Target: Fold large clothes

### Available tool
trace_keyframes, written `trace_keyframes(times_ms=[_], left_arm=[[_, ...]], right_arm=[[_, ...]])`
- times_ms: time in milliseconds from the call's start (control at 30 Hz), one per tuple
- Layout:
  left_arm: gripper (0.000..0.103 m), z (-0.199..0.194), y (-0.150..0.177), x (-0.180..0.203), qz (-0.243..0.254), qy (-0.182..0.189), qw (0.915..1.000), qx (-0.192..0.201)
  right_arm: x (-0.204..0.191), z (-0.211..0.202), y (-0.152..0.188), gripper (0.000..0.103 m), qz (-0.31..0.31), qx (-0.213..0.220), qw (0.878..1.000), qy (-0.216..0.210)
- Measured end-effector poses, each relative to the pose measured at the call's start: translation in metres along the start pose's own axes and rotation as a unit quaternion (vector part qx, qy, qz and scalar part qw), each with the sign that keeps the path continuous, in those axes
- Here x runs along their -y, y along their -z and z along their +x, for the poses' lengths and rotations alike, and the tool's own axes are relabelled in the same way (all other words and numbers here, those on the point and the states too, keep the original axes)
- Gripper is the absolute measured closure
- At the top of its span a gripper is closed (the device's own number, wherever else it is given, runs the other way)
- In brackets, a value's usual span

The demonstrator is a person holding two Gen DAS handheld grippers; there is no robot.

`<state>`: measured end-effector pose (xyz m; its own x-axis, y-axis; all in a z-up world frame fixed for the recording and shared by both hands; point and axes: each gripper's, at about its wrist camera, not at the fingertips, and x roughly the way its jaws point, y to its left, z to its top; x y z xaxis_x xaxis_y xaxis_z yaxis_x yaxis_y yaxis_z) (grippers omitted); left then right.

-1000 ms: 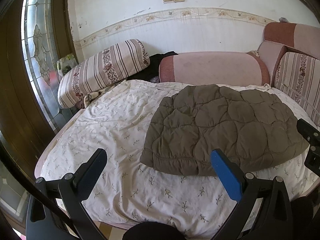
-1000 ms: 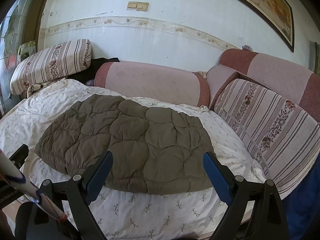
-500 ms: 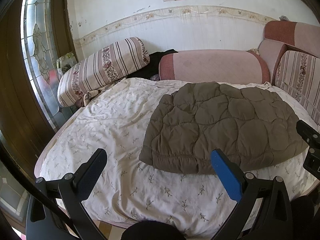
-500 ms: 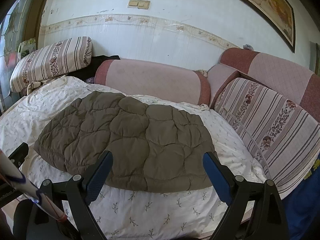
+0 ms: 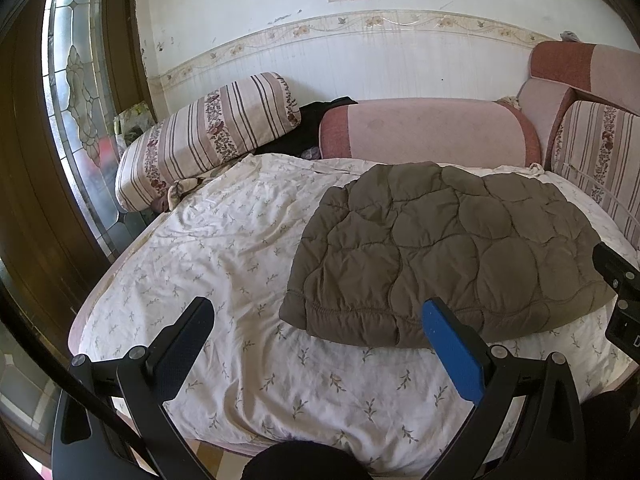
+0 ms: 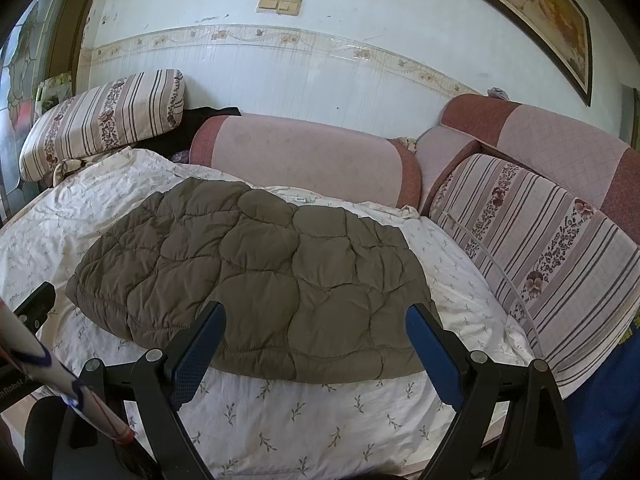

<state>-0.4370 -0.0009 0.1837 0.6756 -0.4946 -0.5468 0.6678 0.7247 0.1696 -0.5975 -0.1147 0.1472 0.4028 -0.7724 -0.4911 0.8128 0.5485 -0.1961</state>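
Two grippers are held back from the bed, both drawn slightly away over the last second. Ahead and to the right of the left gripper (image 5: 318, 322), whose jaws are spread and empty, the quilted jacket (image 5: 452, 252) lies on the floral sheet (image 5: 240, 240). It is seen folded (apparently done). The right gripper (image 6: 316, 332) is likewise spread, the jacket just ahead of it.

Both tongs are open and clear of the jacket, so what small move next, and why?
Probably ease the left tongs forward and down onto the elastic-hemmed near corner of the brown quilted puffer jacket. It lies folded flat on the white floral sheet, ungripped, and that corner sits just ahead between the left fingers. The right tongs hover open over its near edge.
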Motion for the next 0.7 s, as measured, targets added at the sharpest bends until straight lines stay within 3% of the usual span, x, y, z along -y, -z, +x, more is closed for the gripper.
trace_keyframes(times_ms=[700], left_arm=[[0.000, 0.0035, 0.0037, 0.0007, -0.003, 0.002, 1.0000, -0.002]], right_arm=[[0.0008, 0.0026, 0.0026, 0.009, -0.003, -0.002, 1.000, 0.000]])
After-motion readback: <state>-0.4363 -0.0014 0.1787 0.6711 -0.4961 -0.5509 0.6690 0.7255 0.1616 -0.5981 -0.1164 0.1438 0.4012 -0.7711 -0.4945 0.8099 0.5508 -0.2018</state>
